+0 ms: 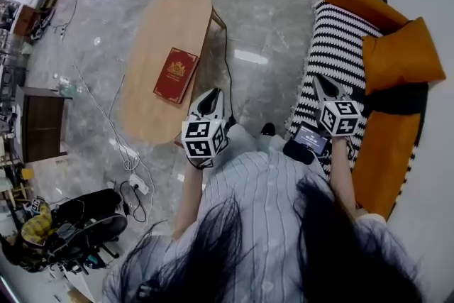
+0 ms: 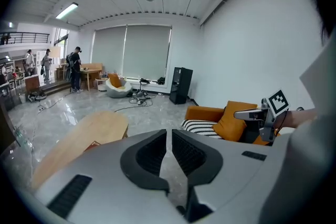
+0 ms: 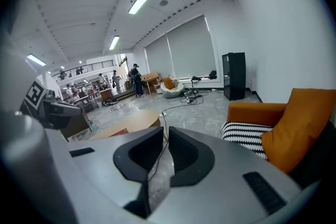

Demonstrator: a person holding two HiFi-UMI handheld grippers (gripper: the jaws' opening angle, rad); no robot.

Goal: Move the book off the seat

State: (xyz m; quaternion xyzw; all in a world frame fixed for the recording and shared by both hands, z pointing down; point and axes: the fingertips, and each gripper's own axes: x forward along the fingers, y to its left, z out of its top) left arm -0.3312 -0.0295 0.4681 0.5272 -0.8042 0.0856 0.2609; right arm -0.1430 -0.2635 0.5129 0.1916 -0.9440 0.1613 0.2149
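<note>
One red book (image 1: 176, 74) with a gold emblem on its cover lies flat on the oval wooden surface (image 1: 152, 32). It sits toward the end nearer us and close to the edge that faces the seat (image 1: 386, 145), yet well apart from the seat itself. We judge the task's aim met as things lie: the book rests on the surface, and we see nothing book-like left on the seat.

That seat is an orange sofa along the wall. A black-and-white striped throw (image 1: 333, 46) is spread over its front, and an orange cushion (image 1: 401, 53) is propped at the back.

Our left tool (image 1: 211, 103) hangs over the floor (image 1: 284, 3) just off the near end of the surface, pointing toward it. Its own view shows the jaws drawn almost together, with only a narrow slit between them and nothing in it. Our right tool (image 1: 323, 86) is held above the near part of the striped throw. Its jaws are likewise nearly closed and have hold of nothing.

With both tools empty and neither touching anything, we read them as simply held out in front, with no load to carry. A black cable (image 1: 227, 64) runs across the grey marble floor between the surface and the seat, and we would mind it underfoot.
</note>
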